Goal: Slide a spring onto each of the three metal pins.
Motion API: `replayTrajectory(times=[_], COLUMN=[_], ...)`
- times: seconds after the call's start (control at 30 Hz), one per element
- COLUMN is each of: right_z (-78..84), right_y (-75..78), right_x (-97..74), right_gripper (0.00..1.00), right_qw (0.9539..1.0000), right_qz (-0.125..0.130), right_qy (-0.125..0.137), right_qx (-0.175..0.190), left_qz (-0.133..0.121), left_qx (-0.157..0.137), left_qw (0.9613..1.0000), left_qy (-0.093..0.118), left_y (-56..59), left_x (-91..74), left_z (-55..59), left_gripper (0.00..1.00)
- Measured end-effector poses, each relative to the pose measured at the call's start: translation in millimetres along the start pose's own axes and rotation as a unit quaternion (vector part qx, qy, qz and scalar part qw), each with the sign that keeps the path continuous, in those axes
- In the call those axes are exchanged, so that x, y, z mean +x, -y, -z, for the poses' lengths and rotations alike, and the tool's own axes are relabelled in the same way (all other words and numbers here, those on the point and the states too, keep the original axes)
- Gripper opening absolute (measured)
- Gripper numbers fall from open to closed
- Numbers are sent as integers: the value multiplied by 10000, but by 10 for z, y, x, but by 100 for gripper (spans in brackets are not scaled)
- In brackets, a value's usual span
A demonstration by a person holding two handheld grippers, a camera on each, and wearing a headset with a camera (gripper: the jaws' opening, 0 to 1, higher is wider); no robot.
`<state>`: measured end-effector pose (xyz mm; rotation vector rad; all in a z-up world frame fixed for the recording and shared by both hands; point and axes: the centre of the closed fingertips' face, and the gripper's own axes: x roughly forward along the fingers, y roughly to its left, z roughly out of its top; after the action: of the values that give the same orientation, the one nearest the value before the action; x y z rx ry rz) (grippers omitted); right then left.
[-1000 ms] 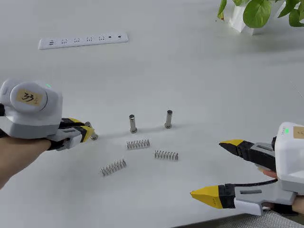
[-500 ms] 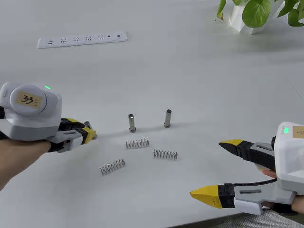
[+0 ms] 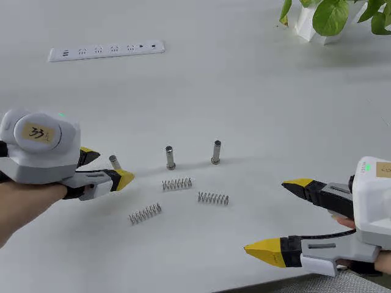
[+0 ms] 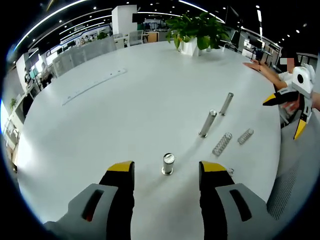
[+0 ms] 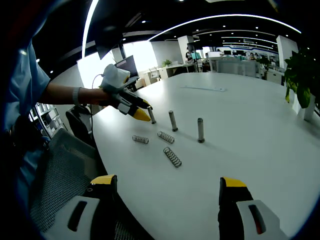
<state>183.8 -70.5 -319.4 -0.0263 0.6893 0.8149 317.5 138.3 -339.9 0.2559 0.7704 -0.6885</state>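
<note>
Three metal pins stand upright on the white table: the left pin [image 3: 114, 162] [image 4: 168, 163], the middle pin [image 3: 170, 157] and the right pin [image 3: 216, 152]. Three springs lie flat in front of them: one [image 3: 177, 184] near the middle pin, one [image 3: 213, 198] further right, one [image 3: 145, 213] nearer me. My left gripper [image 3: 107, 166] [image 4: 167, 172] is open, its yellow-tipped jaws either side of the left pin without touching it. My right gripper [image 3: 278, 217] [image 5: 167, 181] is open and holds nothing, low at the right, well away from the springs.
A white power strip [image 3: 107, 50] lies at the far left of the table. A potted plant [image 3: 333, 15] stands at the far right corner. The table's near edge runs just below my right gripper, with a mesh chair [image 5: 60, 165] beyond it.
My left gripper was shut around the left pin; its jaws have now opened, and the pin stands free between them. The right gripper has stayed put.
</note>
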Motion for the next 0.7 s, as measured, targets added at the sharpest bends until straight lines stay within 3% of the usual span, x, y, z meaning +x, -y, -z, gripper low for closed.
replayTrajectory(times=[0.37, 0.5, 0.57, 0.7], right_z=[-6, -14, -20, -42], right_y=[-6, 7, 9, 36], right_x=[10, 8, 9, 16], right_gripper=[85, 87, 88, 94], right_qw=[10000, 10000, 10000, 9999], right_qz=[4, 33, 39, 114], right_qy=[-13, -14, -16, -11], right_qx=[-28, -62, -72, -119], left_qz=[-47, 109, 89, 122], left_qx=[-30, 59, 123, 85], left_qw=[9999, 9995, 9996, 9996], left_qy=[136, 277, 255, 248], left_y=[-14, 58, 64, 76], left_x=[-18, -37, -42, -56], left_z=[-3, -14, 4, 31], left_gripper=[73, 85, 93, 99])
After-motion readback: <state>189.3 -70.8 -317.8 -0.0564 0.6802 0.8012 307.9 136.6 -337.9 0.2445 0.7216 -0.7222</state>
